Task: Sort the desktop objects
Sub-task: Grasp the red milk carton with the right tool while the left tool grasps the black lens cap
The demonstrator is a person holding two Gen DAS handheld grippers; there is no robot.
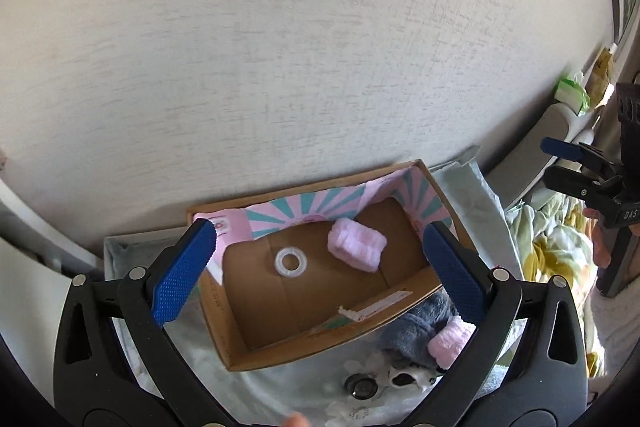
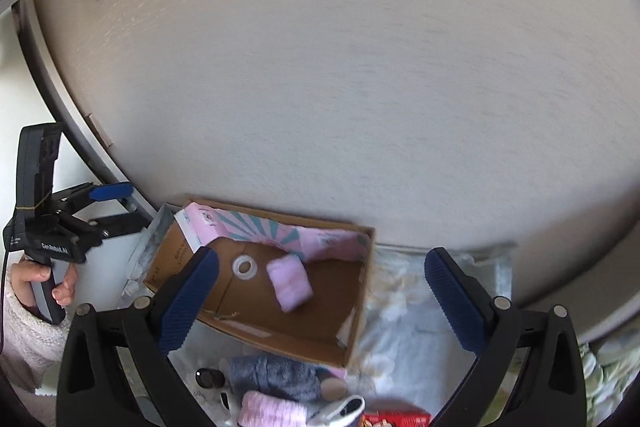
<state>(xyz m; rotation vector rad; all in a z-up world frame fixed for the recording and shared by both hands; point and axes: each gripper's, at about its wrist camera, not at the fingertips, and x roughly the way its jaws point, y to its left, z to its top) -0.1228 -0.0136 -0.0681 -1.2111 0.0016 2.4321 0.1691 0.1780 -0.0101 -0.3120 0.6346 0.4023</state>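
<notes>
Both handheld grippers hover over an open cardboard box point(image 1: 320, 307), the left gripper point(image 1: 320, 275) and right gripper point(image 2: 322, 301) each with jaws spread wide and holding nothing, their blue pads point(image 1: 182, 273) finely dimpled. Nearest, in front of the box, lie a fuzzy grey cloth point(image 2: 276, 375), a fluffy pink wristband point(image 2: 272, 411) and a small dark round lid point(image 1: 360, 385) on a pale floral-printed surface point(image 2: 408, 331). Inside the box, on its brown floor, rest a translucent white ring point(image 1: 291, 262) and a second plush pink wristband point(image 1: 356, 243), apart from each other. Pink and teal sunburst lining point(image 1: 304, 209) covers the box's far wall, backed by a textured off-white wall point(image 1: 300, 47).
</notes>
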